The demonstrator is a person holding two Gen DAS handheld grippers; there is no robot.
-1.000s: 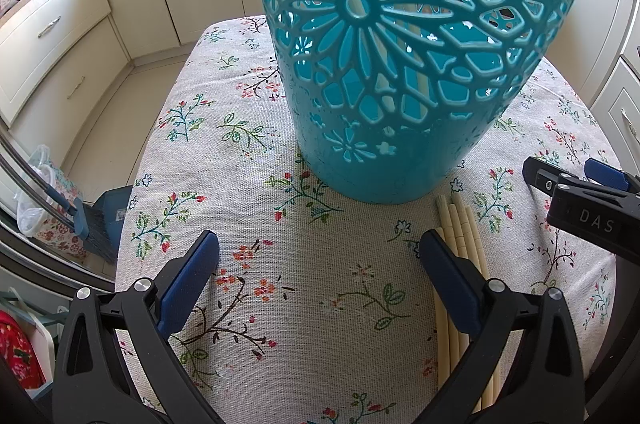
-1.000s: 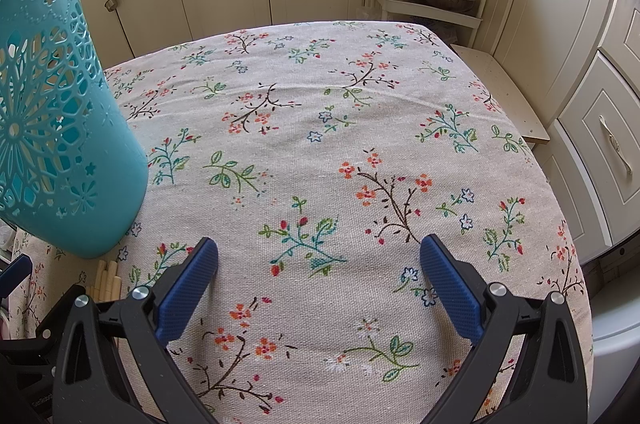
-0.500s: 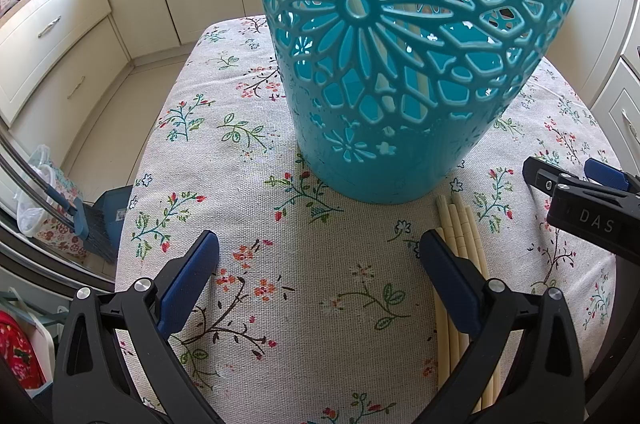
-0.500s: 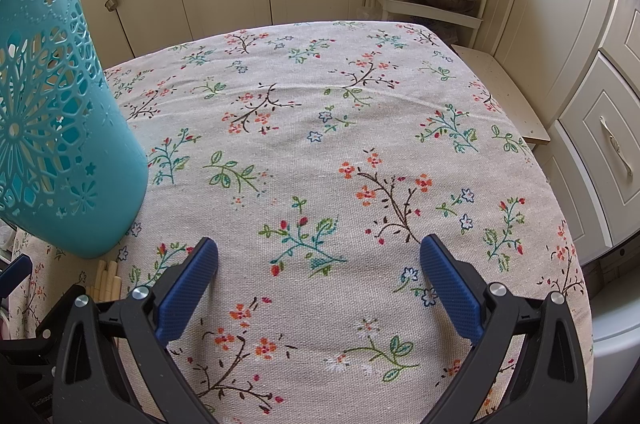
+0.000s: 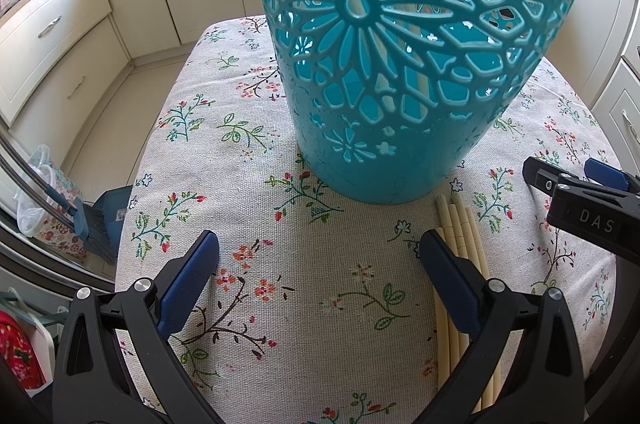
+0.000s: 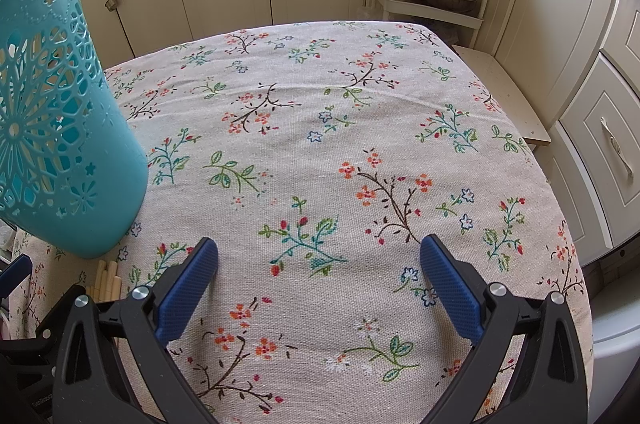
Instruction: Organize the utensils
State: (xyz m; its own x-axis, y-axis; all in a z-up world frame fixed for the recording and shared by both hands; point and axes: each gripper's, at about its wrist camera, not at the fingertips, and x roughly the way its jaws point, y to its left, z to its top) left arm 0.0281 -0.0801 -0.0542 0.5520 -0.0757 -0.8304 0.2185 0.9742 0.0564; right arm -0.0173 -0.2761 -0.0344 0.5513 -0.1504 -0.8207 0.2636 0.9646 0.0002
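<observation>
Both grippers hover spread and empty over the table (image 6: 400,71).
Left gripper (image 5: 320,264) faces the holder (image 5: 400,63); chopsticks (image 5: 460,224) lie at its base; right gripper (image 6: 320,264) overlooks bare cloth reaching the far edge.

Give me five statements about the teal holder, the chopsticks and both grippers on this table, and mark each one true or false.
1. The teal holder stands upright on the floral tablecloth. True.
2. The left gripper is clamped on the chopsticks. False: its jaws are spread and empty, with the chopsticks lying on the cloth beside its right finger.
3. The chopsticks lie flat with their ends near the holder's base. True.
4. The right gripper holds a spoon. False: it is open and holds nothing.
5. The holder's walls are solid. False: they are pierced with a flower pattern, and pale sticks show through inside.
</observation>
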